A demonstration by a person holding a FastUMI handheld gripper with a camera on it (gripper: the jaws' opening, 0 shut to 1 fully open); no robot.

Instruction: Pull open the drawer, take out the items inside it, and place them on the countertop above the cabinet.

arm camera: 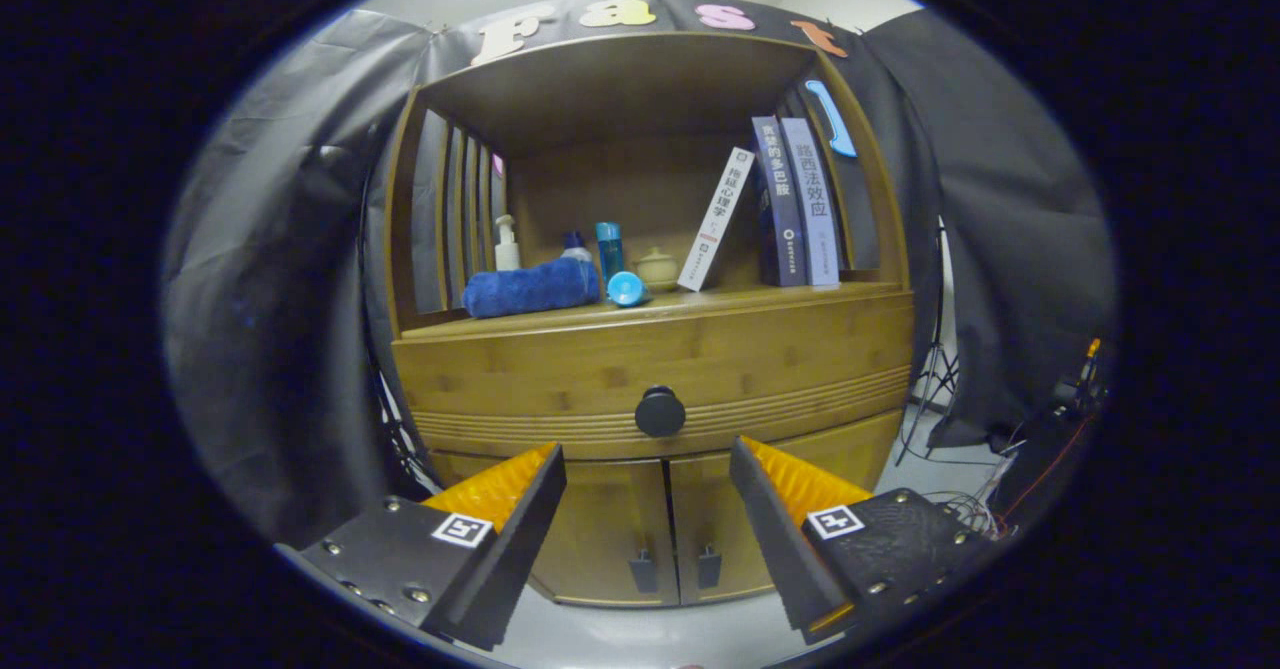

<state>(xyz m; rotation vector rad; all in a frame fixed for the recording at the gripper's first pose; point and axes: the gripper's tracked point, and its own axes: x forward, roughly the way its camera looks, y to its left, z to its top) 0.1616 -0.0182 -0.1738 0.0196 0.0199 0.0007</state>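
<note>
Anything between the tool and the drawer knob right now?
Nothing. In the gripper view the open tool sits short of the drawer knob, with bare cabinet front behind the gap.

My gripper has its fingers spread wide with nothing between them, and the way ahead to the drawer and its round knob is free. On the countertop above, a rolled towel, bottles and a small pot crowd the left and middle, books stand right; bare wood remains along the near edge.
</note>
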